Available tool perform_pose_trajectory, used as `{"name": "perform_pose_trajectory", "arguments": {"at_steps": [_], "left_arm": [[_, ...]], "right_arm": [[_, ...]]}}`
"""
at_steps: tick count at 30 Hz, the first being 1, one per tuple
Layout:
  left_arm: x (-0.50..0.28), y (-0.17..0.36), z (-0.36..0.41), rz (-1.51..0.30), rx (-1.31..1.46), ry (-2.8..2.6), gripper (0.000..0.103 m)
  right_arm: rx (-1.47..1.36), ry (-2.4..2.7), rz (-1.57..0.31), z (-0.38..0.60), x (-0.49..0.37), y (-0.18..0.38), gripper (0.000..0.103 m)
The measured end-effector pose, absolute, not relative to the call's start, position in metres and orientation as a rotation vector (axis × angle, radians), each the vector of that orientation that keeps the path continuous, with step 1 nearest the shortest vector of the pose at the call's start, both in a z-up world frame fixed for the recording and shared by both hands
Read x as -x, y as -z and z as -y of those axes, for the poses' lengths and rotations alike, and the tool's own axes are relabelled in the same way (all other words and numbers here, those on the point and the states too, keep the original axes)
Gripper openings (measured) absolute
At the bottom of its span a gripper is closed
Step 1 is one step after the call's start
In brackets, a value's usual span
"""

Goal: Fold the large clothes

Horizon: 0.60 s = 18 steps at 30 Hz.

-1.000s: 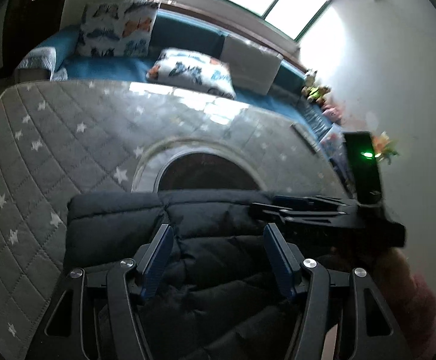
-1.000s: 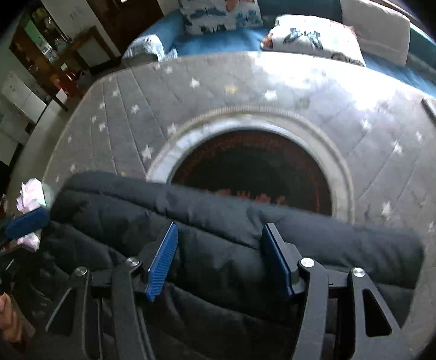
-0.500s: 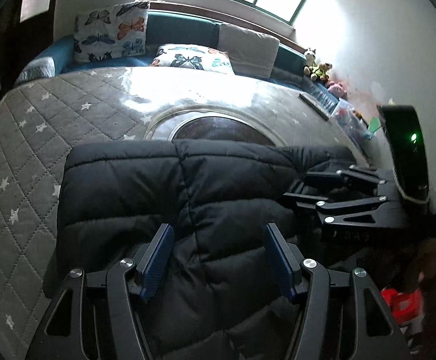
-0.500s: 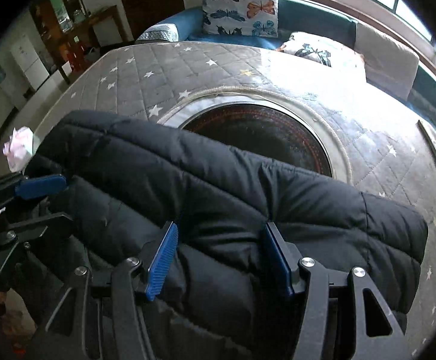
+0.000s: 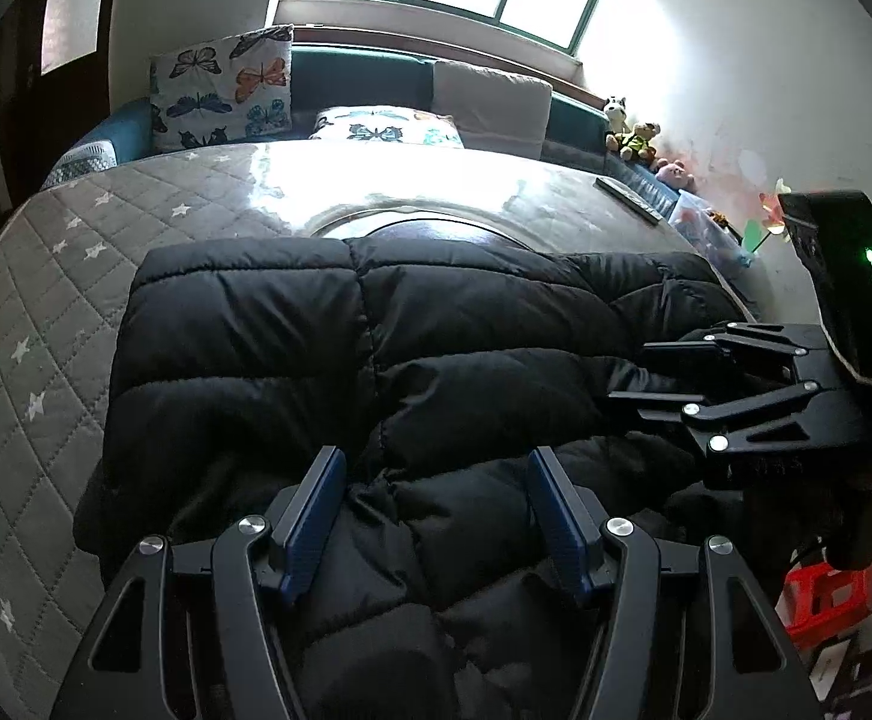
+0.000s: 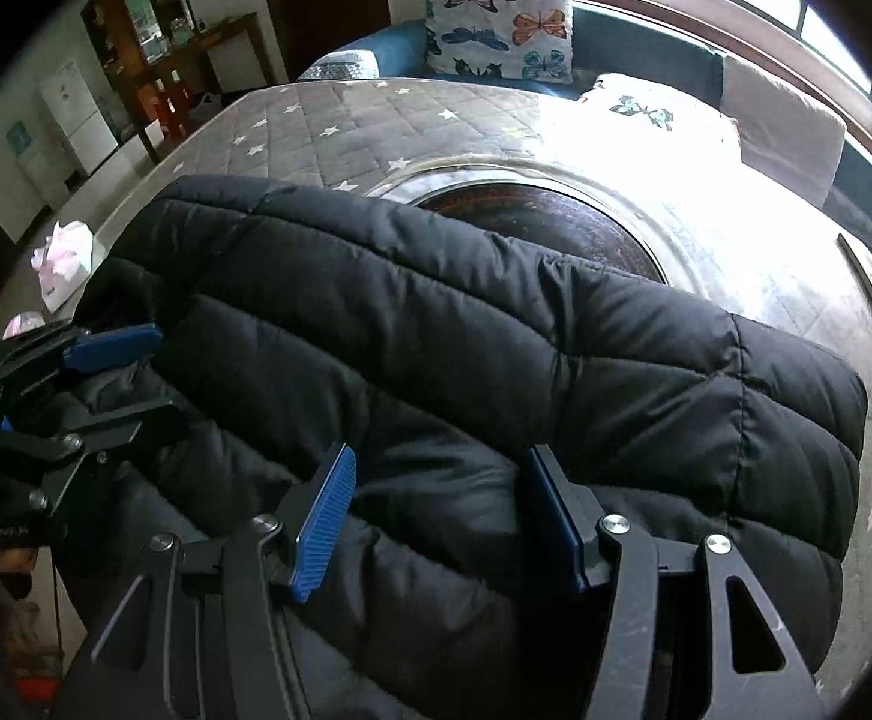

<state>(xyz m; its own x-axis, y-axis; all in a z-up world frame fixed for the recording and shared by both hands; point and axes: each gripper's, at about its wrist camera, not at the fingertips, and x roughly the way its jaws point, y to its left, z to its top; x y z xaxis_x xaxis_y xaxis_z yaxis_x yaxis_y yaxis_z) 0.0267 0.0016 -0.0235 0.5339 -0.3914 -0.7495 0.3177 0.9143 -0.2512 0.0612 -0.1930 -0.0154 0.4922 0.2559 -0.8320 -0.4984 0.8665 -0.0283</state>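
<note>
Only R view: pink tissue pack point(image 6: 63, 261)

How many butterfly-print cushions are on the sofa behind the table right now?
2. One butterfly cushion stands upright against the sofa back at the left end; a second cushion lies flat beside it, just behind the table edge. Others could be hidden behind the table.

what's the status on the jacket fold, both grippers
Left gripper and right gripper: jaws apart over the black quilted puffer jacket, grip unclear. Jacket lies on the grey star-quilted table cover. Nothing in the way.
</note>
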Motion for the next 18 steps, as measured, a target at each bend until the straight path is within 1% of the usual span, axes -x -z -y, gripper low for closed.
{"name": "perform_pose_trajectory", "arguments": {"at_steps": [6,11,15,18], "left_arm": [[-0.025,0.023,-0.007,-0.926,0.120,0.440,0.066],[-0.020,0.026,-0.008,-0.915,0.104,0.443,0.066],[-0.014,0.030,-0.008,-0.899,0.082,0.446,0.066],[-0.013,0.031,-0.010,-0.892,0.084,0.448,0.066]], "right_arm": [[0.322,-0.462,-0.927,0.190,-0.049,0.018,0.064],[0.321,-0.497,-0.956,0.198,-0.042,0.017,0.064],[0.251,-0.563,-0.989,0.219,-0.031,0.001,0.064],[0.233,-0.524,-0.953,0.242,-0.024,-0.012,0.064]]}}
